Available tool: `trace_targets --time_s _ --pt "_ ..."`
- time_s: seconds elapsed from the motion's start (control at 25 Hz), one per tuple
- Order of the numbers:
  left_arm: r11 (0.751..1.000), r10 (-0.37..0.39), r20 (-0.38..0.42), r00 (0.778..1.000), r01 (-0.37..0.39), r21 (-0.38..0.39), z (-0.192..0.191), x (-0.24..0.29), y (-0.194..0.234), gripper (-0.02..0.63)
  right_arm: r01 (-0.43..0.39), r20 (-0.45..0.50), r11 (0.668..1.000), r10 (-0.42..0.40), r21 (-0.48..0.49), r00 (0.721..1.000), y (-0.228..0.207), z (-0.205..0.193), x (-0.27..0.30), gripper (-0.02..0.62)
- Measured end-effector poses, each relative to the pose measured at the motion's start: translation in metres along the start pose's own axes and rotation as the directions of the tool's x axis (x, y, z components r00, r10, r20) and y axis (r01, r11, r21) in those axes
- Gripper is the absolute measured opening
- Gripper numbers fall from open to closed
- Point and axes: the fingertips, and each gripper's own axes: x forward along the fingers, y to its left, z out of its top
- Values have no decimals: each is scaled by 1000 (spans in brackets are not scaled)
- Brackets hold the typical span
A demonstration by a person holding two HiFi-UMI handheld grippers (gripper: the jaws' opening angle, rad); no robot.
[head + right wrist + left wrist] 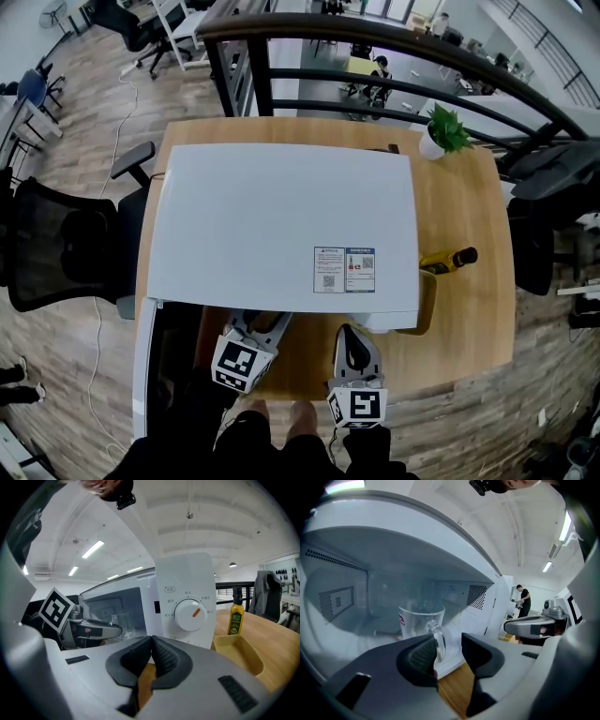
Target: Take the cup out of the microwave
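Observation:
A clear glass cup [419, 618] with a handle [438, 639] stands inside the open white microwave [281, 225], near the front of its cavity. My left gripper [447, 656] is open at the cavity's mouth. The handle stands between its jaws, close to the left pad, and neither pad presses on it. In the head view the left gripper [258, 328] reaches under the microwave's front edge. My right gripper [152, 658] is shut on nothing, in front of the control panel's dial [190, 614]. From there the cup [119, 623] shows beyond the left gripper [101, 630].
The microwave door [145, 375] hangs open at the left. A yellow tray [239, 651] and an oil bottle [235, 617] sit on the wooden table right of the microwave. A small potted plant [442, 131] stands at the far right corner. Office chairs flank the table.

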Motion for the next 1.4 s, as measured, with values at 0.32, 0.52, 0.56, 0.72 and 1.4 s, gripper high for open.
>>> trace_targets --time_s 0.32,0.52,0.56,0.72,1.4 --pt "999 -34 -14 999 34 11 -1 12 -3 130 9 -2 1000 -9 19 1000 -4 -1 1 15" --pt "998 -53 -21 998 53 15 1 19 -7 113 22 -3 999 -22 27 1000 -8 -2 -1 15" --pt "998 -54 -20 998 55 17 1 20 -8 112 25 -1 999 -25 29 1000 -9 -2 -2 15" --pt "998 -58 -7 998 58 25 3 25 -7 52 40 -1 999 -40 34 999 -13 -3 -4 15" --pt "988 -106 -1 994 106 110 5 10 -26 25 60 16 998 -60 23 998 -12 4 -21 15"
